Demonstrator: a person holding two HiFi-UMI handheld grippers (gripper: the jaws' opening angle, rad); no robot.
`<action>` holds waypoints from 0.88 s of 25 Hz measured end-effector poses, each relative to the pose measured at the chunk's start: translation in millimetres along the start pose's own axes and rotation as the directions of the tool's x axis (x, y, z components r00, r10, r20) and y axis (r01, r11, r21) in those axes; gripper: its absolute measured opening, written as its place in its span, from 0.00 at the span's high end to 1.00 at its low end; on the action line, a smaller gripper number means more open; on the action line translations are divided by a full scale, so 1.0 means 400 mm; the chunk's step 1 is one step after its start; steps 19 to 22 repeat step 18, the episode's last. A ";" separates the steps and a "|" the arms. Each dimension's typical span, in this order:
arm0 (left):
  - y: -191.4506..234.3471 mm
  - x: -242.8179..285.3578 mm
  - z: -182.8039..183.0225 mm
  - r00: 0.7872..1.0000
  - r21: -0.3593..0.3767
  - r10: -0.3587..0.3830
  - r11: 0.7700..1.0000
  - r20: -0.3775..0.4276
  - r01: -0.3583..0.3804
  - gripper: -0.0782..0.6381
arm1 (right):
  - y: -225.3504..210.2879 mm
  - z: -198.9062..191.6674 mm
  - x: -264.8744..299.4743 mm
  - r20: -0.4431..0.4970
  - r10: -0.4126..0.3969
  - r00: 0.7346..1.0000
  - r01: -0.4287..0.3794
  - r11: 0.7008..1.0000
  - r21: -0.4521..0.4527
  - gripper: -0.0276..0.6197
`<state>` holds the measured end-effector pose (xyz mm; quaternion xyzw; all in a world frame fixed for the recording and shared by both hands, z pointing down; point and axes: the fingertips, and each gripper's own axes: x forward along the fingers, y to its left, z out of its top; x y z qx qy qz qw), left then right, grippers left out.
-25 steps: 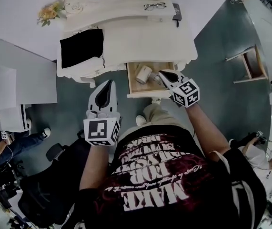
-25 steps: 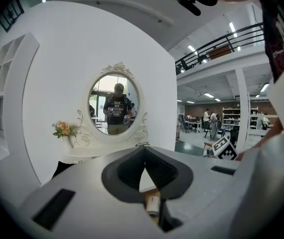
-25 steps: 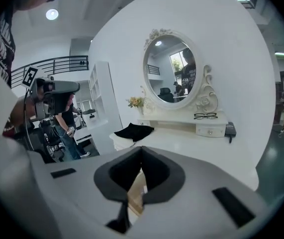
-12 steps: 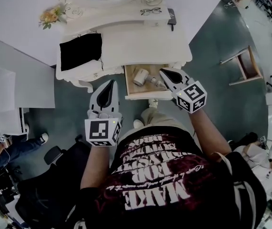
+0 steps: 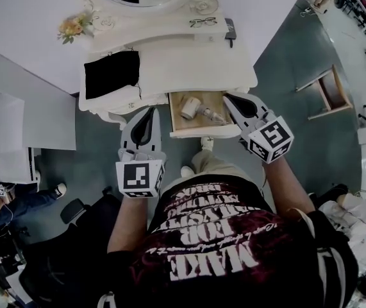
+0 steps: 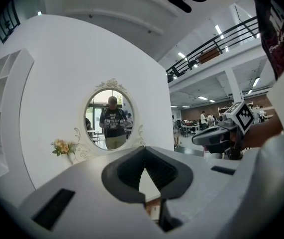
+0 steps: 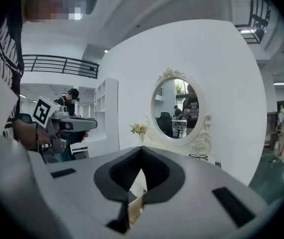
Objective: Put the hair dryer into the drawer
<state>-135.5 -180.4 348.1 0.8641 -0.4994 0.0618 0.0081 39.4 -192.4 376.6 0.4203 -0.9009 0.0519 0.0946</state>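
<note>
A white hair dryer point(image 5: 195, 108) lies in the open wooden drawer point(image 5: 205, 132) of the white dressing table point(image 5: 195, 63), nothing touching it. My right gripper point(image 5: 227, 96) hovers at the drawer's right side, above the table's edge, shut and empty; in its own view the right gripper point(image 7: 142, 148) has its tips together. My left gripper point(image 5: 150, 109) hangs left of the drawer, in front of the table's front edge, shut on nothing. The left gripper view shows the left gripper point(image 6: 144, 149) with tips meeting, pointed toward the oval mirror point(image 6: 111, 118).
A black cloth point(image 5: 111, 74) lies on the tabletop's left part. Glasses point(image 5: 203, 22) and a dark flat object point(image 5: 230, 27) sit on the back shelf, flowers point(image 5: 75, 26) at its left. A wooden stool point(image 5: 331, 88) stands to the right. A person's feet show at lower left.
My right gripper has lifted up out of the drawer and drawn to the right, away from the hair dryer, which stays in the drawer. The left gripper rose slightly.
</note>
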 end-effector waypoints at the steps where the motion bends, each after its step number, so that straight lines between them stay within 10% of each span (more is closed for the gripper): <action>1: -0.001 -0.003 0.006 1.000 0.004 -0.002 1.000 0.004 0.002 0.88 | 0.000 0.006 -0.005 0.004 -0.003 1.000 0.003 1.000 -0.001 0.95; 22: -0.006 0.005 0.013 1.000 0.020 -0.029 0.999 0.012 0.029 0.88 | -0.017 0.008 -0.028 -0.014 -0.044 0.999 0.043 0.999 -0.008 0.95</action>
